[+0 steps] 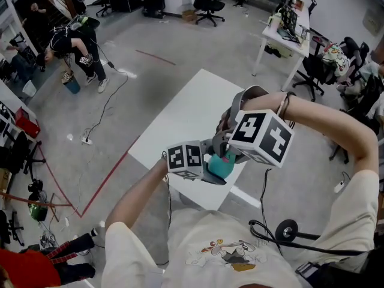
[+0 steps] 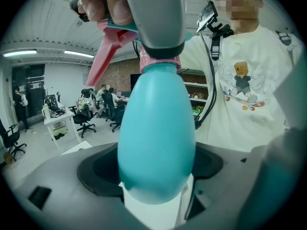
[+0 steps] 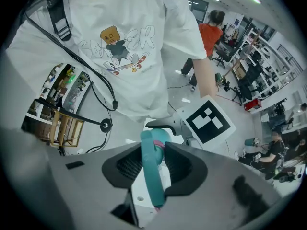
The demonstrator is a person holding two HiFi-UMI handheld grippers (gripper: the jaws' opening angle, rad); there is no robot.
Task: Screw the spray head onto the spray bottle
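Noted a white table [image 1: 180, 119] standing on a grey floor [image 1: 150, 47] in an open office. Observed a red tape line [image 1: 108, 182] on the floor off the table's left side, a white desk [image 1: 282, 38] with office chairs [image 1: 312, 71] at upper right, and a person in black [image 1: 78, 44] bent over at upper left. Found both arms brought together above the table's near edge, with the right forearm arched in from the right and the wrist bent. Found the left claw [image 2: 156, 186] clamped on the lower body of a teal spray bottle [image 2: 156, 138], held clear of the table with the neck pointing away from the claw. Found the right claw [image 1: 227, 152] pointing down from above, pads closed on the teal spray head [image 3: 152, 171]. Recorded the spray head sitting on the bottle neck at a pink collar [image 2: 160, 63], with a pink trigger [image 2: 108, 51] sticking out to one side. Could not confirm how far the thread is turned home.
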